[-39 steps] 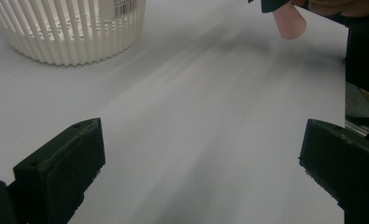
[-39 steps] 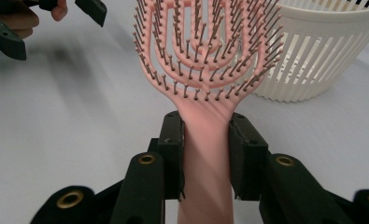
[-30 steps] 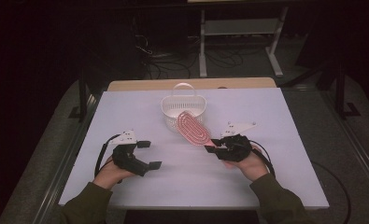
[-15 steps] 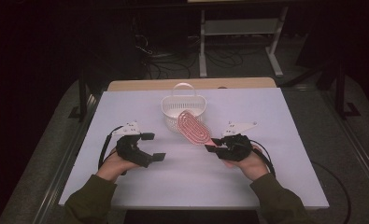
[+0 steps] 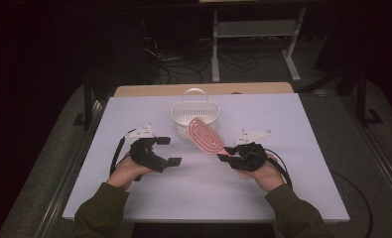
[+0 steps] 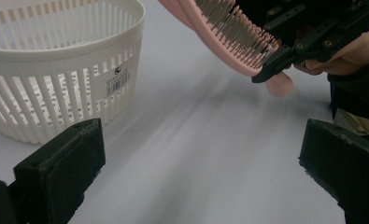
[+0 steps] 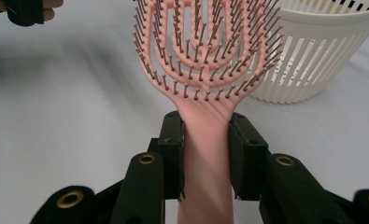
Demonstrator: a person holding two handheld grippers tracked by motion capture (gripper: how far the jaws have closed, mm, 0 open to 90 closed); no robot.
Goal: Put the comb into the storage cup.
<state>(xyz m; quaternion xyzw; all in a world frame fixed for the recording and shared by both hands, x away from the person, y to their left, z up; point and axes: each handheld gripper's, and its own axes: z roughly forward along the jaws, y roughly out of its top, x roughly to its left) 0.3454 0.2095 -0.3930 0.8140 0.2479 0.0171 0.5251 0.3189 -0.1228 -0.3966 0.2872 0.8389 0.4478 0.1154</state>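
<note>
A pink vented hairbrush (image 5: 206, 136) (image 7: 205, 56) (image 6: 229, 35) is held off the table, its head angled toward a white slatted basket (image 5: 195, 112) (image 6: 46, 79) (image 7: 322, 56). My right gripper (image 5: 227, 154) (image 7: 204, 154) is shut on the brush's handle, one pad on each side. My left gripper (image 5: 168, 151) (image 6: 196, 177) stands open to the left of the brush, nothing between its jaws, which point toward the brush and the right hand.
The white table top (image 5: 203, 198) has bare room in front of and beside both hands. The basket has a hoop handle (image 5: 194, 92) and stands at the table's far middle. Dark floor, cables and a metal stand (image 5: 253, 29) lie beyond.
My left gripper has moved right and a little away from me, closer to the brush. The right gripper and the brush have stayed put.
</note>
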